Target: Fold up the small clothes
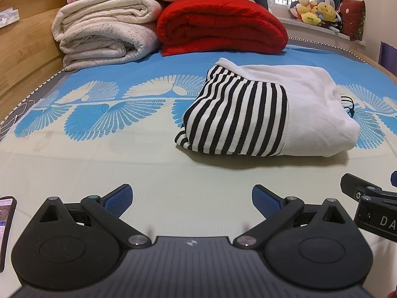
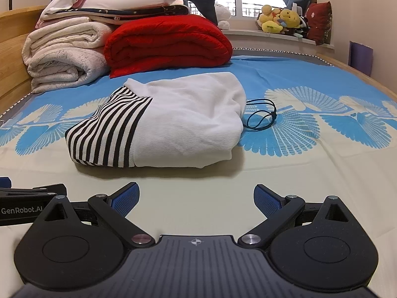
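A folded garment, white with a black-and-white striped part (image 1: 260, 111), lies on the bed sheet (image 1: 99, 149); it also shows in the right wrist view (image 2: 173, 124), with a thin black drawstring (image 2: 263, 116) trailing from its right side. My left gripper (image 1: 192, 198) is open and empty, low over the sheet, a short way in front of the garment. My right gripper (image 2: 196, 197) is open and empty, also in front of the garment. Each gripper's body shows at the edge of the other's view, the right one (image 1: 369, 206) and the left one (image 2: 27, 203).
Rolled cream blankets (image 1: 104, 32) and a red blanket (image 1: 220, 27) are stacked at the far end of the bed, with more folded bedding on top. A wooden bed frame (image 1: 22, 57) runs along the left. Plush toys (image 2: 280, 19) sit on the windowsill. A phone (image 1: 6, 223) lies at the left.
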{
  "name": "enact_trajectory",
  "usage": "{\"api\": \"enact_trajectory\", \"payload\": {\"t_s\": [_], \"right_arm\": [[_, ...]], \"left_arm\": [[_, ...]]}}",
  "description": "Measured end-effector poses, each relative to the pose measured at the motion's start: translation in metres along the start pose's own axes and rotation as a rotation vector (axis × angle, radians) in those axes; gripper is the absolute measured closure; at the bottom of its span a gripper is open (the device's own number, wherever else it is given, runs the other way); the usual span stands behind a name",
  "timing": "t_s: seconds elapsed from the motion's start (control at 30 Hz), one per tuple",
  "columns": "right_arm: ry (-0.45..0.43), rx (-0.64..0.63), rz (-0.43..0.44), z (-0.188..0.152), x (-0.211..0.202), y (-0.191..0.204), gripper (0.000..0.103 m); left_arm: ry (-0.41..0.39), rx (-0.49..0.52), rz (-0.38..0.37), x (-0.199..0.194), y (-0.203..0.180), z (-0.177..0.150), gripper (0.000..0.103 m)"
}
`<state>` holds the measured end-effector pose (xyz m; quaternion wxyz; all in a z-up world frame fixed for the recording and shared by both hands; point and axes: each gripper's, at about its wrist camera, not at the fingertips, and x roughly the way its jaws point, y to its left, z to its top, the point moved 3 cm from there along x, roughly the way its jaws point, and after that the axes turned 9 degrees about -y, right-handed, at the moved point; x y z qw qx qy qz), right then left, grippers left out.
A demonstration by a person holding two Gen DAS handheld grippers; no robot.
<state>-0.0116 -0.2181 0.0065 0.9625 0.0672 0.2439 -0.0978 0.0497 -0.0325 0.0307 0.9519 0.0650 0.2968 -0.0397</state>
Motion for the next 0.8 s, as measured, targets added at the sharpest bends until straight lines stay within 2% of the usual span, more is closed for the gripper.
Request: {"api": "enact_trajectory", "payload": {"t_s": [0.8], "right_arm": [[0.004,-0.017,0.03,-0.0009,-0.0013,0.004,0.005]], "left_arm": [[0.004,0.016,0.001,-0.0005,-0.0022,-0.0021,0.001]]}}
